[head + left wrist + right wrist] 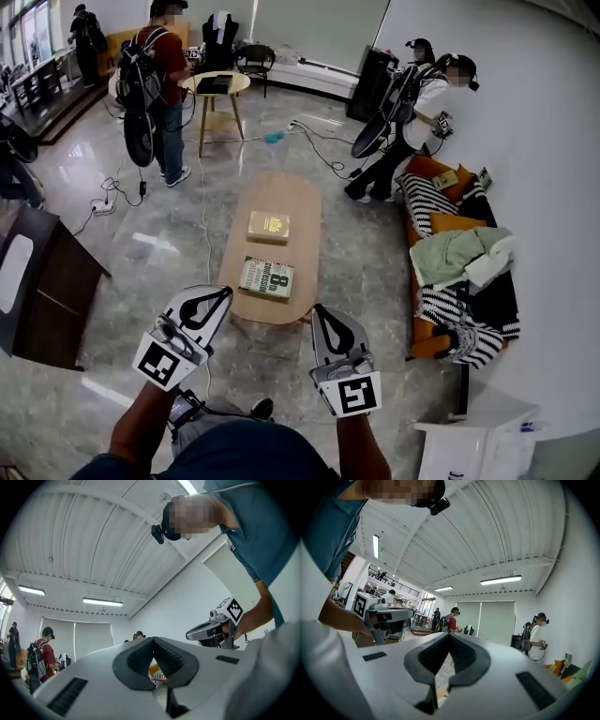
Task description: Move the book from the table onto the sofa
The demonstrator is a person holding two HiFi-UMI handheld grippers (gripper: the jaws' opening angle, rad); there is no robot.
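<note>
- The left gripper and the right gripper were both low in the head view, side by side but apart. They pointed toward the near end of the worktop.
- The fingers of the left gripper were together. In the left gripper view the ribbed pads met at the tip and nothing was between them.
- The right gripper had its fingers together in the same way, and it held nothing.
- The worktop was a low oval one of light wood, and it stood on a shiny stone floor.
- The book, with a green and white cover, lay flat on the worktop close to its near end.
- A yellowish book lay flat just behind the first one, a little apart from it.
- Neither gripper touched the book. Both sets of fingertips were near the worktop's near edge.
- The sofa was orange and stood to the right of the worktop, along the white wall. It carried striped cushions, a pale green cloth and some dark cloth.
- A person in a white top stood at the far end of the sofa.
- A person in a red top, with a backpack, stood beside a small round table farther away.
</note>
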